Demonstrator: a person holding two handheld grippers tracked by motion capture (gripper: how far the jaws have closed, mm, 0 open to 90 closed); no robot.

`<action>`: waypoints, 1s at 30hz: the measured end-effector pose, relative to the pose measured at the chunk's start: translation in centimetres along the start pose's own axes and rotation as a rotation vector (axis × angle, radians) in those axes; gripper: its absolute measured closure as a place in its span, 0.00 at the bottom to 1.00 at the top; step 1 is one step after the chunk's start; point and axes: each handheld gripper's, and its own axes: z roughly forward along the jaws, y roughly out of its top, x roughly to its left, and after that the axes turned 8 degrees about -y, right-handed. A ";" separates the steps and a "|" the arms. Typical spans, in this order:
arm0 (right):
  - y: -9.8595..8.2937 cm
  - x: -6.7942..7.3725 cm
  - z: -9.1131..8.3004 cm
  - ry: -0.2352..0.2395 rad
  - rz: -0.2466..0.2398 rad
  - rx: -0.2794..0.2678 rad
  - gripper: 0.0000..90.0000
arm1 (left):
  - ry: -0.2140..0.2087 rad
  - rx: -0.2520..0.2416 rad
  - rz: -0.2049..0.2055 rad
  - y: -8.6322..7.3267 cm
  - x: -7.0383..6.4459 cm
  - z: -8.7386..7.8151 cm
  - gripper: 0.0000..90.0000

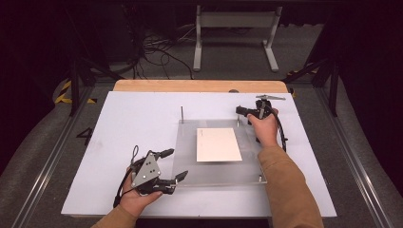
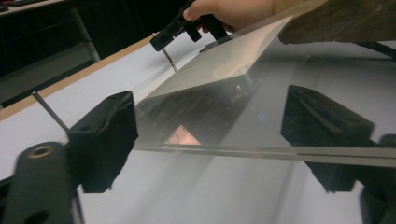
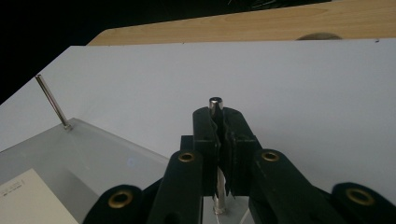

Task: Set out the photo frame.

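- Nearest, your left tool (image 1: 173, 165) rests at the near-left corner of the clear plate (image 1: 187, 156), jaws spread wide. In the left gripper view the plate (image 2: 261, 126) edge runs between the two jaws without either one pressing on it, so that tool holds nothing.
- Next, the plate lies flat on the white surface (image 1: 133, 118) with a white card (image 1: 218, 144) lying on its middle. The card (image 2: 219, 63) looks pale and slanted from the left tool's side.
- At the near-right corner a short pin (image 1: 260, 179) stands up from the plate, beside your right sleeve.
- Farther off, your right tool (image 1: 242, 111) is clamped shut on the far-right pin (image 3: 215, 103). The right gripper view shows the pin's round top poking just above the closed jaws and its foot on the plate below.
- The far-left pin (image 1: 181, 114) stands free and upright at its corner, untouched.
- Judging by this, you are working the far-right pin: either seating it in its hole or drawing it out, I cannot tell which. The next move calls for a straight pull or push along the pin's axis, with the left tool closing on the plate edge to steady it if it shifts.
- Beyond the white surface, a strip of bare wood (image 1: 199, 86) shows at the far edge.
- Past that, the room is dark: grey carpet, loose cables (image 1: 152, 50) and a white frame (image 1: 235, 33) standing on the floor.
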 end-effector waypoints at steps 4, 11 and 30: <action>0.0 0.0 0.0 0.005 -0.002 -0.002 0.94 | -0.019 0.000 0.034 0.1 -0.1 0.2 0.47; -0.2 -0.1 -0.2 0.018 -0.007 -0.010 0.93 | -0.019 0.018 0.059 0.3 -0.2 0.1 0.53; -1.3 1.6 -8.0 0.040 -0.181 -0.126 0.39 | -0.031 0.006 0.030 0.9 0.4 0.0 0.53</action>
